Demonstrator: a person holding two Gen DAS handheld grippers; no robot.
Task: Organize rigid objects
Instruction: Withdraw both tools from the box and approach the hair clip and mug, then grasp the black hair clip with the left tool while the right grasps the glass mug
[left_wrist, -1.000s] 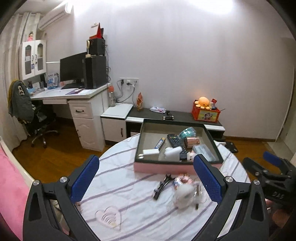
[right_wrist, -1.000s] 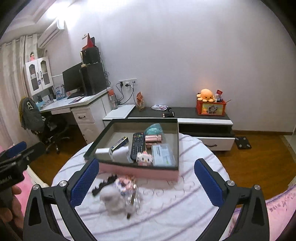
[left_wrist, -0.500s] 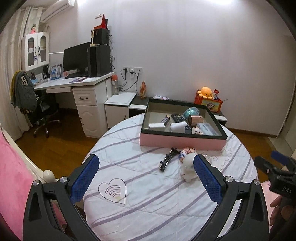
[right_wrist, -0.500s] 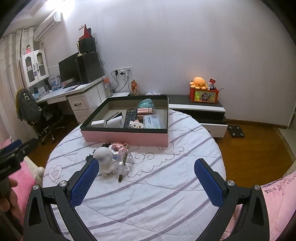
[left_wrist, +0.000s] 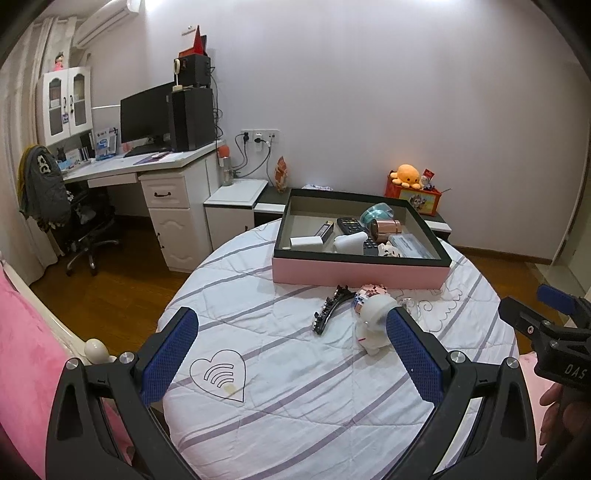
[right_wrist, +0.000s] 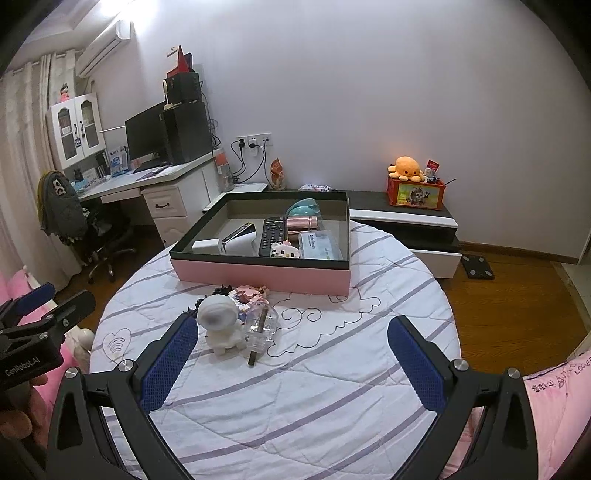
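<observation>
White lettering reads "GenRobot.AI" on the black body of the left tongs (right_wrist: 48, 306) where they show in the right wrist view, and "DAS" on the body of the right tongs (left_wrist: 546, 306) in the left wrist view. A flat clear case (right_wrist: 320, 246) in the box carries dark print too small to read.

Both tongs are spread wide and hold nothing, hovering over the near edge of the round table (right_wrist: 332, 387), which wears a white quilted cover with purple stripes. In its own view, the left tongs' blue right pad (left_wrist: 412, 354) overlaps the white figurine (left_wrist: 375, 319), though contact cannot be told.

On the cloth lie 4 loose things just in front of the pink box (right_wrist: 258, 273): the figurine, a black hair clip (left_wrist: 330, 308), a pink block toy (right_wrist: 251, 291) and a clear capsule (right_wrist: 260, 325). Inside the box sit a remote (right_wrist: 272, 236), a copper cylinder (right_wrist: 302, 222) and other small items.
</observation>
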